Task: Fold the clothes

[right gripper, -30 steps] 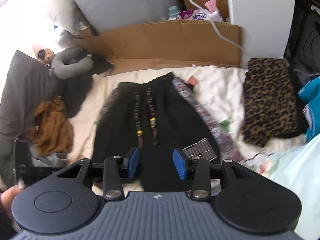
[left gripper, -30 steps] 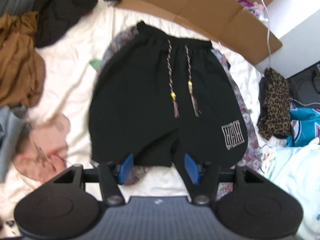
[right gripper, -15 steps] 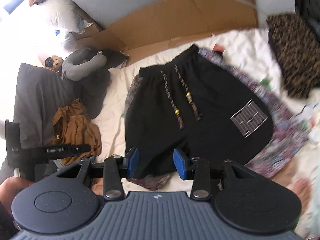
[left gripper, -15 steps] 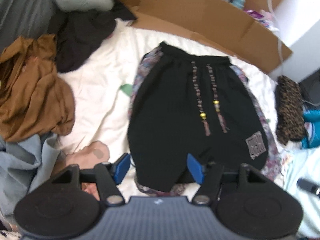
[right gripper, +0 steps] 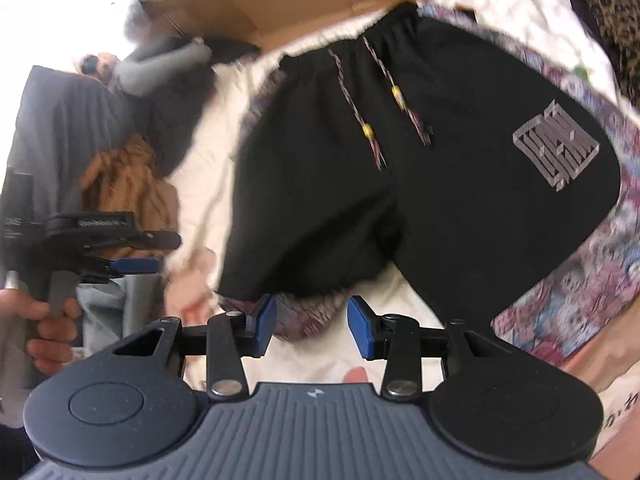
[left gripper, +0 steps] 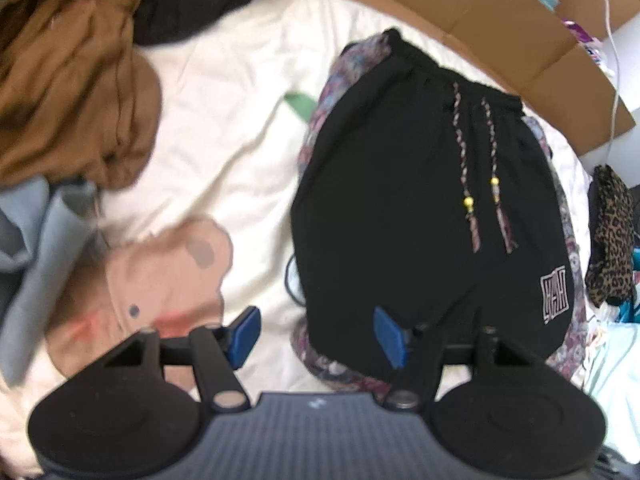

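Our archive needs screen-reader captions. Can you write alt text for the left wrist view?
Black drawstring shorts lie flat on a cream sheet, over a floral garment. The left hand-held gripper hangs open above their hem corner, gripping nothing. Brown clothing is heaped left.

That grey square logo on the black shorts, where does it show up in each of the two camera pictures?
Left wrist view: the logo sits low on the right, near the hem of the shorts.
Right wrist view: the logo sits upper right, large and tilted.
Shared landmark: the two drawstrings with yellow beads, to the left of the logo in both views.
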Demonstrator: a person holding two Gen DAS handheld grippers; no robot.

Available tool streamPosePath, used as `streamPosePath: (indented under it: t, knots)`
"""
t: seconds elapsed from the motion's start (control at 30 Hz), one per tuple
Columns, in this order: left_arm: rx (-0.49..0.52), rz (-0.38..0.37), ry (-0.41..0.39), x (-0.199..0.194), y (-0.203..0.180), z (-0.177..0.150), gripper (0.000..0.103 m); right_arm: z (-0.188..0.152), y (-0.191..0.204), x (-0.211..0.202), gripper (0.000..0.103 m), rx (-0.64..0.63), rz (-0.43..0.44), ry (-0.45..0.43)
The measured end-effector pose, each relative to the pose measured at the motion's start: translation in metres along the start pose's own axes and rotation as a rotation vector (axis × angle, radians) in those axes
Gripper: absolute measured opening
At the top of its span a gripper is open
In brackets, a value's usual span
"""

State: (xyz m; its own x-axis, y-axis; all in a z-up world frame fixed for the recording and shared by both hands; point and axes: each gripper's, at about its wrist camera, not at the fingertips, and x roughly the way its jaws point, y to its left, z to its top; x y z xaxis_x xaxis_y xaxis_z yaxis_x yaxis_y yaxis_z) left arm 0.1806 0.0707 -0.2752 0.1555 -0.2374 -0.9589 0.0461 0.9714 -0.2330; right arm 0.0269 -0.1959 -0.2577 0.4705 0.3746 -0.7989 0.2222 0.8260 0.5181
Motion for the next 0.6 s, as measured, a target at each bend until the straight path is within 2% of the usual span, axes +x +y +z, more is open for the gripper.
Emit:
streamPosePath:
  t: [0.1,0.2,0.33,0.4,0.43,0.47,0.6]
  knots:
    - [-0.006,-0.023,0.049,0.017,0.010,-0.014,0.067,-0.015,-0.001,0.019,0.047,0.011,0.003,0.008]
    - [0.060,-0.027,0.095,0.031,0.007,-0.026,0.067,-0.029,-0.001,0.032,0.047,0.000,-0.007,0.018]
    - [0.086,-0.052,0.097,0.044,-0.003,-0.031,0.065,-0.040,0.005,0.043,0.047,-0.044,-0.003,0.031]
    - [0.149,-0.028,0.090,0.050,-0.015,-0.031,0.043,-0.043,0.008,0.046,0.047,-0.062,-0.004,0.037]
    - [0.183,-0.010,0.092,0.053,-0.022,-0.031,0.019,-0.044,0.009,0.048,0.047,-0.067,-0.005,0.039]
    - [0.202,-0.001,0.095,0.056,-0.027,-0.030,0.011,-0.044,0.009,0.048,0.047,-0.069,-0.005,0.039]
    - [0.197,-0.027,0.071,0.049,-0.039,-0.018,0.007,-0.040,0.012,0.047,0.047,-0.076,-0.005,0.037]
